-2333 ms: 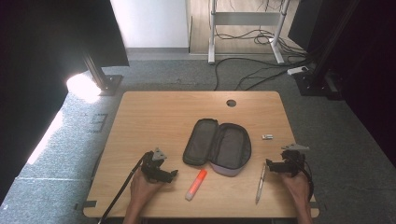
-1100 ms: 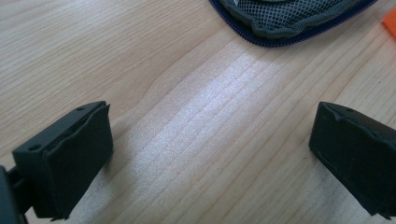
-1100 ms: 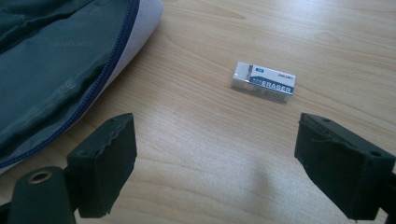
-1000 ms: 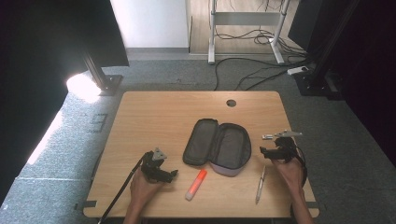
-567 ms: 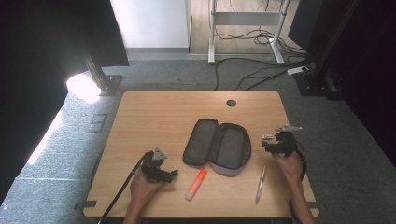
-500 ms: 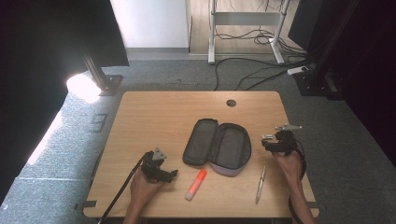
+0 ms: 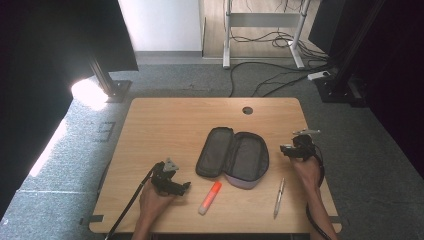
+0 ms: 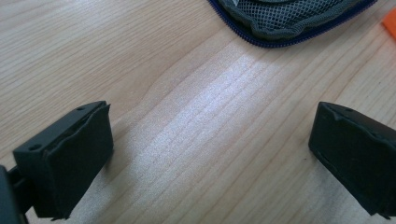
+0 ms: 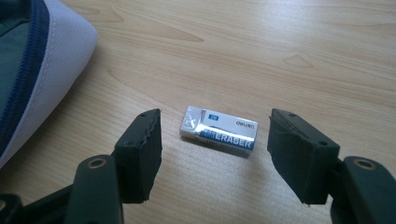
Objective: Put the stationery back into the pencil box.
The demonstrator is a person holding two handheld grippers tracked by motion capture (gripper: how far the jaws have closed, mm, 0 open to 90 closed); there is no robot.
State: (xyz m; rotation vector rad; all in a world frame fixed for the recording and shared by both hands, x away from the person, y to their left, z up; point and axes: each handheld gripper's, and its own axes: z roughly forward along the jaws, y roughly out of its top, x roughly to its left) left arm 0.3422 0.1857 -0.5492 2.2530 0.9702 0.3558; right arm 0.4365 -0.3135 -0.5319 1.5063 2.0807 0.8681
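Observation:
A small white and blue eraser [image 9: 219, 130] lies on the wooden table [image 7: 165, 125], right of an open grey pencil case [image 7: 232, 157]. My right gripper [image 9: 215, 136] straddles the eraser. Its jaws have just been closing, and a gap remains on each side, so the pads do not touch it. In the high view the right gripper [image 7: 286, 149] sits at the case's right edge. My left gripper [image 7: 184, 187] rests near the front edge, open over bare wood [image 8: 210, 140], with the case's mesh edge [image 8: 289, 18] beyond it.
An orange marker [image 7: 210, 196] lies in front of the case, and its tip shows in the left gripper view [image 8: 390, 18]. A silver pen [image 7: 278, 197] lies at the front right beside my right forearm. A round cable hole [image 7: 247, 110] is at the far edge.
The right hand has moved away from the front edge, past the pen, up to the eraser beside the case, and its jaws have narrowed. The left hand has stayed put.

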